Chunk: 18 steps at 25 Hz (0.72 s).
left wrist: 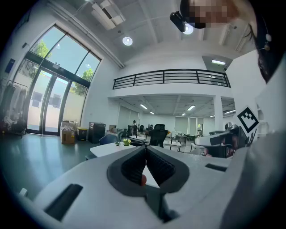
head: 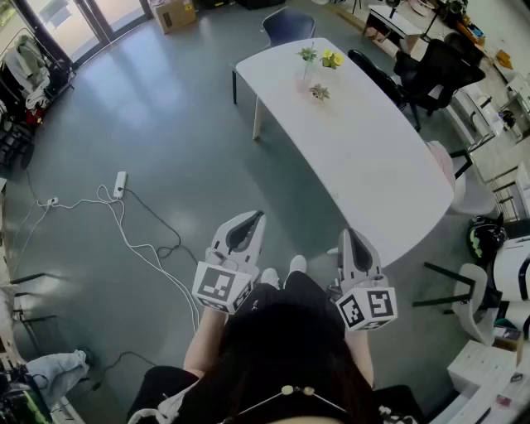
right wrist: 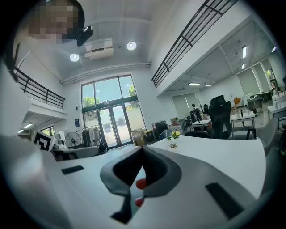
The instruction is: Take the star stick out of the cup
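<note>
On the far end of the long white table (head: 373, 166) stands a pale cup (head: 304, 79) with sticks topped by a green shape (head: 308, 54) and a yellow shape (head: 332, 58). A small green star-like piece (head: 320, 92) sits just beside the cup. My left gripper (head: 255, 215) and right gripper (head: 345, 234) are held close to the body, well short of the table and far from the cup. In the left gripper view my left gripper (left wrist: 145, 148) has its jaws together with nothing between them. My right gripper (right wrist: 143, 148) is likewise shut and empty, with the cup (right wrist: 170, 137) small in the distance.
A dark blue chair (head: 288, 23) stands at the table's far end and black office chairs (head: 431, 70) along its right side. A white cable with a power strip (head: 119, 184) lies on the grey floor to the left. Desks and boxes crowd the right edge.
</note>
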{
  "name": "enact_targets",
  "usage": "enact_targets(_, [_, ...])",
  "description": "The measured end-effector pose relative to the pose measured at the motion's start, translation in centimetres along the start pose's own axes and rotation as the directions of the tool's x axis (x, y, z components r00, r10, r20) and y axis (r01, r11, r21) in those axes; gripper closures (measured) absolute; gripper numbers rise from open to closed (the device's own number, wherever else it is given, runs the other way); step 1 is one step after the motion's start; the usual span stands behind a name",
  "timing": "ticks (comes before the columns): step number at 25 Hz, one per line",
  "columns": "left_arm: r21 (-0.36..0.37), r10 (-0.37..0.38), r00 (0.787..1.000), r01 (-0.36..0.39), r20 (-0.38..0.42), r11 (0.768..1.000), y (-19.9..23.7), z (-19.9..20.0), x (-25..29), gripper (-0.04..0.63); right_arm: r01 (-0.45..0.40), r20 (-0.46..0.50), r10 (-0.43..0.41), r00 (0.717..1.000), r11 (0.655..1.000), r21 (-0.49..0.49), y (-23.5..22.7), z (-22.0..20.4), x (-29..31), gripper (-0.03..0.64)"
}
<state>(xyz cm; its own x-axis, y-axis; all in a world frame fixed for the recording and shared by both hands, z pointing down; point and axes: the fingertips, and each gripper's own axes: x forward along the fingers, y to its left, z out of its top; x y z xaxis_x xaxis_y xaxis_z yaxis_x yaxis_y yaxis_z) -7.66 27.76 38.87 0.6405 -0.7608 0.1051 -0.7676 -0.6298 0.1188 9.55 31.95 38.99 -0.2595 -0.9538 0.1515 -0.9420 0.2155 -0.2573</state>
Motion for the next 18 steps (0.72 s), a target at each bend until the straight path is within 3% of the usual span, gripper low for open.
enact_targets(18, [-0.013,0.026,1.000,-0.026,-0.012,1.000,0.7,-0.9,-1.4,0.589,-0.027,-0.018,0.027,0.999,0.999,-0.021,1.1,-0.9,-0.2,0.614])
